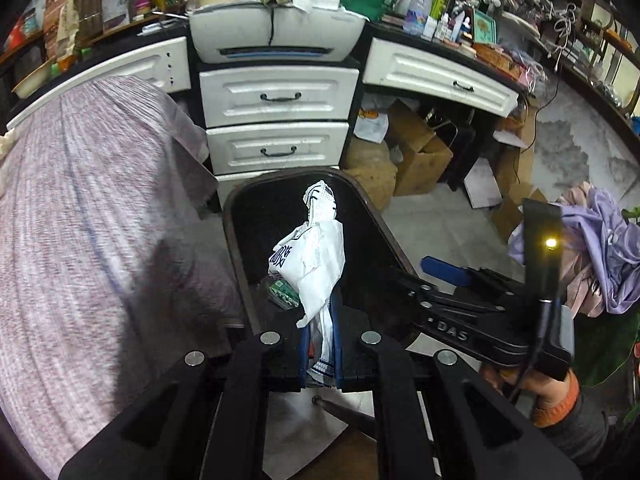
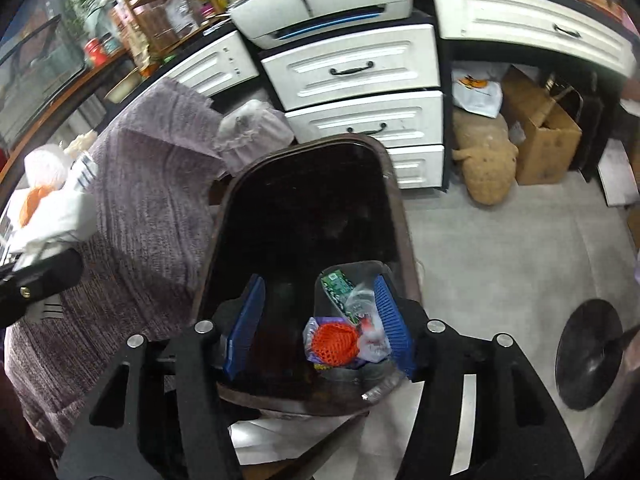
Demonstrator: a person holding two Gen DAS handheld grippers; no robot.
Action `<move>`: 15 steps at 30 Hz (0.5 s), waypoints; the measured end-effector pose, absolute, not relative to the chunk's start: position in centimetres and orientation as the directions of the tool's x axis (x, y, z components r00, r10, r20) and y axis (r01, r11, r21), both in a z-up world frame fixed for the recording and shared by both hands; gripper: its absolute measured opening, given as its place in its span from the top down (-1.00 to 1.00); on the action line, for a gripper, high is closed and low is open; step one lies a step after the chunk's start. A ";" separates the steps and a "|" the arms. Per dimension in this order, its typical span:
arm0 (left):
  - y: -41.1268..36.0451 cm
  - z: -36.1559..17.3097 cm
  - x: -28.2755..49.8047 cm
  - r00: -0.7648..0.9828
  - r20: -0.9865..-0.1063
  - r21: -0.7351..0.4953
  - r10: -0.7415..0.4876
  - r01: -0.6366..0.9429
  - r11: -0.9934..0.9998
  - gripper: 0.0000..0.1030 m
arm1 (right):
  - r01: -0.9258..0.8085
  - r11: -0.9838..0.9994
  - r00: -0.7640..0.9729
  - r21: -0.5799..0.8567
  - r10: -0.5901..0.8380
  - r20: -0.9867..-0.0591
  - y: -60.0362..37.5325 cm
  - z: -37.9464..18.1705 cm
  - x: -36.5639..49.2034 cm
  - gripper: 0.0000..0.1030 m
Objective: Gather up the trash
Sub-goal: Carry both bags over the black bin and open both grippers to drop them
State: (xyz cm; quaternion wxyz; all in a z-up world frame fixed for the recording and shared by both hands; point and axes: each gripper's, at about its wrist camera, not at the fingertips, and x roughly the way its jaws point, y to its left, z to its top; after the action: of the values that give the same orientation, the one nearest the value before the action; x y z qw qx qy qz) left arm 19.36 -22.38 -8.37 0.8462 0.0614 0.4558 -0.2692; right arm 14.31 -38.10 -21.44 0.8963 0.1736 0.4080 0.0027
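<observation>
1. My left gripper [image 1: 319, 350] is clamped on a crumpled white paper wrapper [image 1: 310, 256], which stands up between the blue pads over the open mouth of a dark brown bin [image 1: 236, 240].
2. My right gripper [image 2: 320, 328] has its jaws spread, pads pressing on nothing. It hangs over the near end of the same bin [image 2: 404, 208].
3. Down in the bin lies trash: an orange foam net [image 2: 334, 344], a green packet [image 2: 336, 286] and clear plastic wrap [image 2: 360, 300]. They sit just beside the right-hand blue pad; I cannot tell whether they touch it.
4. A grey-purple knitted cloth [image 1: 92, 240] crowds the bin's left rim.
5. White drawers [image 1: 278, 122] stand just behind the bin's far rim.
6. To the right of the bin lies bare grey floor [image 2: 500, 248], with a cardboard box [image 2: 544, 140] farther back under the desk.
7. A black round base [image 2: 588, 354] stands on the floor near my right gripper's right side.
</observation>
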 end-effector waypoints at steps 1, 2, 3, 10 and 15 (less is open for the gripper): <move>-22.6 -8.6 19.4 0.435 -0.808 -0.140 -0.398 0.514 0.846 0.82 | 0.141 0.938 0.668 0.316 0.145 -0.730 -38.3 -21.5 14.1 -0.14; -23.0 -8.8 19.5 0.430 -0.811 -0.138 -0.396 0.517 0.845 0.82 | 0.151 0.937 0.670 0.315 0.137 -0.730 -38.6 -21.5 13.8 -0.14; -23.2 -9.0 19.6 0.425 -0.815 -0.137 -0.394 0.519 0.844 0.82 | 0.162 0.937 0.671 0.310 0.126 -0.730 -38.8 -21.5 13.6 -0.14; -24.9 -10.9 20.2 0.383 -0.845 -0.135 -0.373 0.523 0.842 0.82 | 0.231 0.922 0.699 0.309 0.064 -0.713 -40.6 -21.0 12.3 -0.14; -25.4 -11.7 20.9 0.361 -0.859 -0.134 -0.362 0.526 0.840 0.82 | 0.239 0.922 0.717 0.306 0.045 -0.695 -41.0 -20.6 11.6 -0.14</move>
State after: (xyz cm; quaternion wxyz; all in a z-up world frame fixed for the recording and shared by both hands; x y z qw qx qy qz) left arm 20.91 -25.41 -11.72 0.8207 0.0821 0.4965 -0.2705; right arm 11.60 -41.00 -20.60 0.9068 0.1907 0.3722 -0.0534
